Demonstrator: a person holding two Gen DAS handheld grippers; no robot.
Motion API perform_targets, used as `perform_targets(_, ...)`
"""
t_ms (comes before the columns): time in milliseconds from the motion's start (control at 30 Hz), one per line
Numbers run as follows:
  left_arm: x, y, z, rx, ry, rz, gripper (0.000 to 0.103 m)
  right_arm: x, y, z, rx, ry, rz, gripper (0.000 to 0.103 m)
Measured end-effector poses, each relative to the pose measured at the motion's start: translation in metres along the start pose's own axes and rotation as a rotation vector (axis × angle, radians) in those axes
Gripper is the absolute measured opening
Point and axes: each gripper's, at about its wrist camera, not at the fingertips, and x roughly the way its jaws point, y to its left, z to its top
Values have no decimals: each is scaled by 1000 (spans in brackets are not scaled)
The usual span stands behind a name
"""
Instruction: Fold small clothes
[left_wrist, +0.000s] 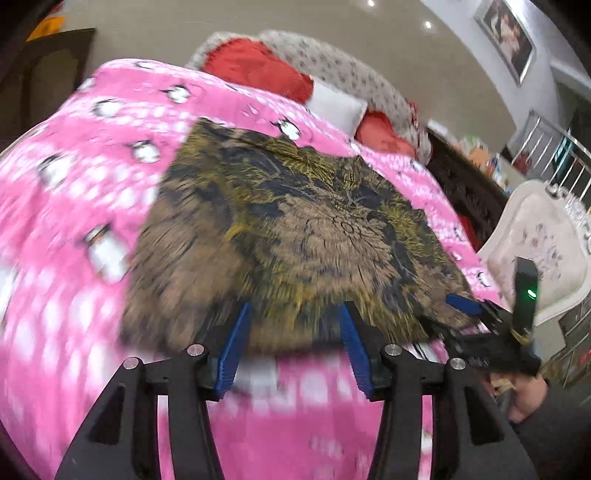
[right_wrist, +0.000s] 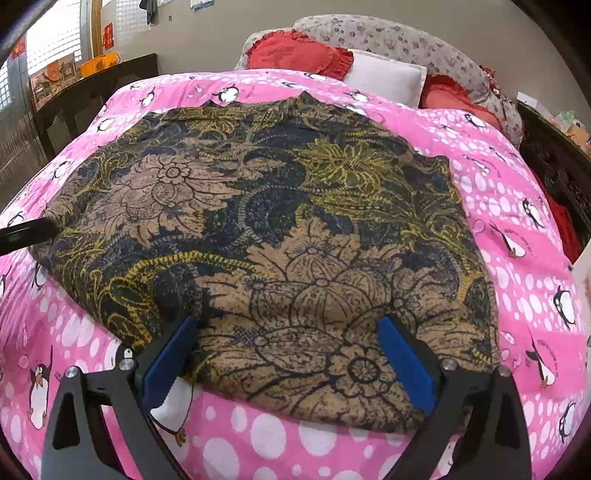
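Here, in the left wrist view, the picture is blurred. The left gripper (left_wrist: 295, 314) has its jaws spread wide, grasping nothing, at the near edge of the garment (left_wrist: 280, 236), a brown, black and yellow flowered piece lying flat on the pink bedspread (left_wrist: 66, 221) with its penguin print. At the right, the right gripper (left_wrist: 476, 314) sits at the garment's near right corner, with the person's hand (left_wrist: 524, 398) behind it. Red cushions (left_wrist: 258, 70) and a white pillow (left_wrist: 336, 107) lie at the far end of the bed. A white chair (left_wrist: 546, 251) stands beside the bed's right edge.

Next, in the right wrist view, the right gripper (right_wrist: 288, 332) is released too, its blue fingers (right_wrist: 406, 365) set on either side of the garment's (right_wrist: 258, 206) near edge, over the cloth. The garment is spread across the middle of the bedspread (right_wrist: 517, 229). A dark tip of the left gripper (right_wrist: 26, 234) touches the garment's left edge. A dark table (right_wrist: 92, 88) stands beyond the bed's far left corner.
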Motion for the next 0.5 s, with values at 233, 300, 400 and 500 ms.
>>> perform_targets(233,-11,44,-13,-213,2,40,32,1,19,6,-7,-15,-36,100)
perform_targets(300,-6,55,-13,-301,10,4,32,-1,13,0,-5,-16,-34,100)
perform_targets(400,1,59,-6,-360,27,-12,32,0,6,0,-5,-17,-34,100)
perform_targets(500,9,68,4,-444,36,-50,33,-3,7,-3,-3,-16,-34,100)
